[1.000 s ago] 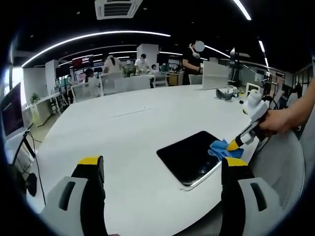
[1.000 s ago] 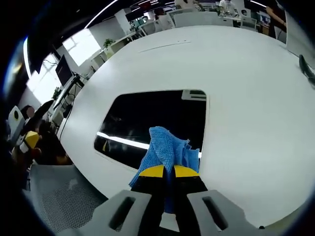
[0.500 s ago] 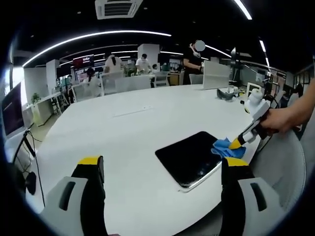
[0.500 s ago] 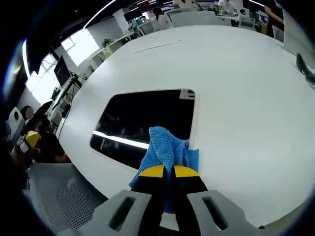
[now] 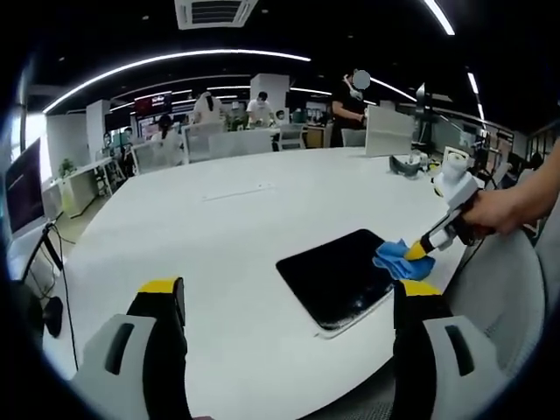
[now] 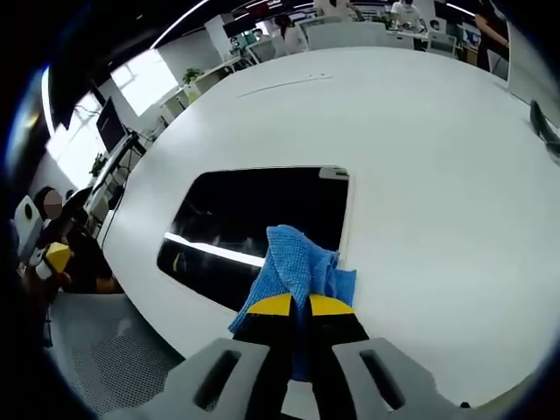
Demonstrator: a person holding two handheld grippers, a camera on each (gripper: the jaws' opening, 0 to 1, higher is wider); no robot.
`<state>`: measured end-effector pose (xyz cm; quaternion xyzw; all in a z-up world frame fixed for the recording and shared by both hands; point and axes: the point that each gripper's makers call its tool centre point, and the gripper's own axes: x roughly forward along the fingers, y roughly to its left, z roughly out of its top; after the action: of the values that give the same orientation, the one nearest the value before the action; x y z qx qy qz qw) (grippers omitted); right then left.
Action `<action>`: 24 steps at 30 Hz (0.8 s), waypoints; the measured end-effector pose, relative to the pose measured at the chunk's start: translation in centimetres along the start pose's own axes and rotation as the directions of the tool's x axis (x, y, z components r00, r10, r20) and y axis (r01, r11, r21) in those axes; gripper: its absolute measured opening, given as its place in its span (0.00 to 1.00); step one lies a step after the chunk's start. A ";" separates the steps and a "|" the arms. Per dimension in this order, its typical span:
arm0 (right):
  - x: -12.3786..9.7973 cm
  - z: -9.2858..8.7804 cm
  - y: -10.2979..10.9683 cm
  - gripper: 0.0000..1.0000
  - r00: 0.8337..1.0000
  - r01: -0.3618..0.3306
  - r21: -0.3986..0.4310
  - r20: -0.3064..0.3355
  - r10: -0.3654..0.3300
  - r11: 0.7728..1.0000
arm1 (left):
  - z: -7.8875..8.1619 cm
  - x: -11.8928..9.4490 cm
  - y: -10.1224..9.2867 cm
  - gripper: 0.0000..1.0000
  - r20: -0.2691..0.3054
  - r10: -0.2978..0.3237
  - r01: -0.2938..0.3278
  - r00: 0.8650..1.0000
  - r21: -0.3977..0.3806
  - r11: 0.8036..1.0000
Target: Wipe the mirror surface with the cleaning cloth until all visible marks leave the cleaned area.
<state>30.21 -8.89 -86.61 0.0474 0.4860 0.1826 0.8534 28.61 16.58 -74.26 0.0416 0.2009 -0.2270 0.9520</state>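
Note:
A dark rectangular mirror point(image 5: 337, 276) point(image 6: 258, 223) lies flat on the white table near its edge. My right gripper point(image 6: 293, 304) is shut on a blue cleaning cloth point(image 6: 297, 267), which rests on the mirror's near right corner and partly on the table. In the left gripper view the right gripper point(image 5: 422, 248) comes in from the right, held by a hand, with the cloth point(image 5: 395, 261) at the mirror's right corner. My left gripper point(image 5: 289, 302) stands open with nothing between its jaws, well short of the mirror.
The white table point(image 5: 227, 227) stretches wide beyond the mirror. Dark goggles point(image 5: 404, 164) lie near its far right edge. A grey mesh chair point(image 6: 114, 350) stands beside the table. People point(image 5: 348, 103) and desks occupy the office behind.
The right gripper has drawn the cloth slightly along the mirror's right corner, back and forth. The left gripper's view has barely shifted.

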 end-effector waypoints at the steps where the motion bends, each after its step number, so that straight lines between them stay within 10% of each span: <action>1: 0.1 0.2 -0.1 0.00 1.000 0.005 0.005 0.002 -0.005 1.000 | 0.0 0.1 0.0 0.99 0.000 0.001 -0.001 1.000 -0.001 1.000; 24: 1.8 3.5 -1.2 0.00 1.000 0.021 -0.002 0.008 -0.021 1.000 | -1.7 0.1 -0.5 0.98 -0.035 0.013 -0.014 0.999 -0.025 1.000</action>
<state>34.35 -9.05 -86.60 0.0422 0.4827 0.1738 0.8573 27.91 16.40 -75.83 0.0348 0.2201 -0.2171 0.9504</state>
